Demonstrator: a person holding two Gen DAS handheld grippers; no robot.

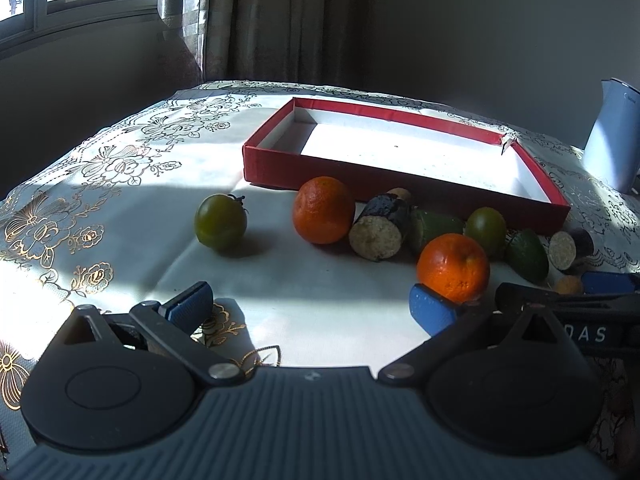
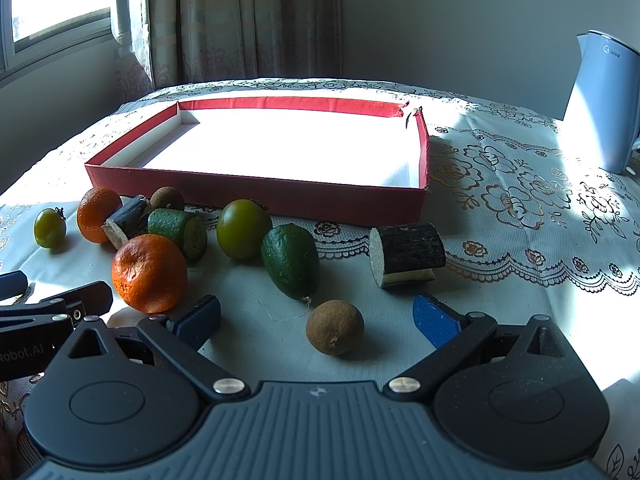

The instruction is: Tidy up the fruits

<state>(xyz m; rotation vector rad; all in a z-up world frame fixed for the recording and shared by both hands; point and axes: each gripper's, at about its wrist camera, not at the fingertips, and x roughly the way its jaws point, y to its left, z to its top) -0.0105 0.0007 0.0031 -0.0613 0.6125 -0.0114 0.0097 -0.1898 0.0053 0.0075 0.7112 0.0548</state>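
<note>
A shallow red tray [image 1: 352,178] [image 2: 256,194] with a white floor lies empty at the back of the table. In front of it lie two oranges [image 1: 453,266] [image 1: 323,210] [image 2: 149,273], two green tomatoes [image 1: 220,221] [image 2: 243,229], green avocado-like fruits [image 2: 290,261], dark cane pieces [image 1: 380,228] [image 2: 408,254] and a brown round fruit [image 2: 335,327]. My left gripper [image 1: 312,304] is open, its right finger beside the near orange. My right gripper [image 2: 320,318] is open around the brown fruit, without touching it.
A white kettle [image 2: 600,104] [image 1: 614,136] stands at the table's right rear. The floral tablecloth [image 1: 100,168] covers the table; its edges fall off at the left and back. Curtain and window lie behind. The left gripper shows at the left edge of the right wrist view [image 2: 48,312].
</note>
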